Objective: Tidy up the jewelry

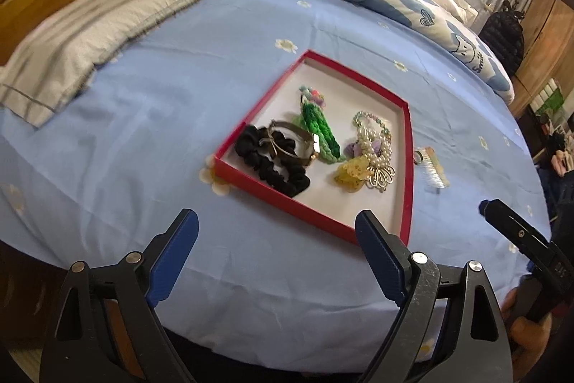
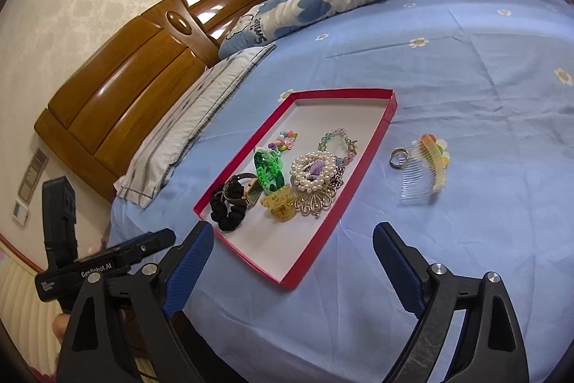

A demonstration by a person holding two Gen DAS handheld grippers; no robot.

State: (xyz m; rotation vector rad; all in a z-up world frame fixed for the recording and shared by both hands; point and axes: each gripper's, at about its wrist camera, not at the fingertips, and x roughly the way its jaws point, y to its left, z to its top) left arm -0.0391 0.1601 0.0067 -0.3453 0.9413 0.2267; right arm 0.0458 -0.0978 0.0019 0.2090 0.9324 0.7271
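Your red tray [image 2: 362, 146] sits on the blue bed sheet [image 2: 466, 88] with the jewelry inside: a black scrunchie [image 2: 227, 214], a watch [image 2: 253, 192], a green braided band [image 2: 269, 173], a pearl piece [image 2: 315, 169] and a yellow clip [image 2: 278, 207]. A clear comb [image 2: 427, 171] and a small ring [image 2: 397, 156] lie on the sheet just beside the tray. Your left gripper [image 1: 276, 232] and right gripper [image 2: 292, 246] are both wide open and hold nothing. They hang near the tray's close end

Red tray [image 2: 389, 110], white inside; black scrunchie [image 2: 227, 214]; light-blue, daisy-printed sheet [image 2: 466, 88].
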